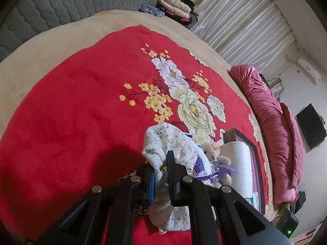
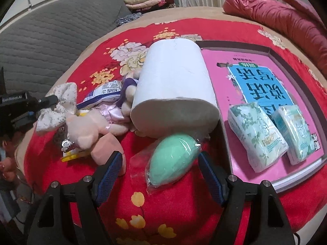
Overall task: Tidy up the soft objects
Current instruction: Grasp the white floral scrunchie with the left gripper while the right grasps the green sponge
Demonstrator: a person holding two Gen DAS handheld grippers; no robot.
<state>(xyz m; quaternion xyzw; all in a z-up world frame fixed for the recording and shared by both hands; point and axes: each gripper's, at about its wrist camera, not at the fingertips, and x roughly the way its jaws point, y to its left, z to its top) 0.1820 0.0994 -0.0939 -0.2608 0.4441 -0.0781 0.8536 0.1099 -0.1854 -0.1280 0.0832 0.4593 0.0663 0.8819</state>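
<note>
My left gripper (image 1: 161, 165) is shut on a white floral cloth (image 1: 173, 143), which bunches above and below the fingers, lifted a little off the red blanket (image 1: 71, 112). In the right wrist view that cloth (image 2: 63, 102) hangs at the far left beside a pile of soft toys. My right gripper (image 2: 160, 156) stands open over the blanket. A green egg-shaped sponge in clear wrap (image 2: 173, 159) lies between its blue pads (image 2: 110, 169), with a gap on each side. A pink plush toy (image 2: 92, 126) and a pink sponge (image 2: 108, 143) lie just left of it.
A large white paper roll (image 2: 175, 94) lies behind the green sponge. To the right, a shallow dark-rimmed box (image 2: 271, 51) holds a pink book and two tissue packs (image 2: 255, 134). A small bear (image 1: 214, 153) and a snack packet (image 2: 104, 94) sit in the pile. A rolled red quilt (image 1: 276, 122) lines the bed's far side.
</note>
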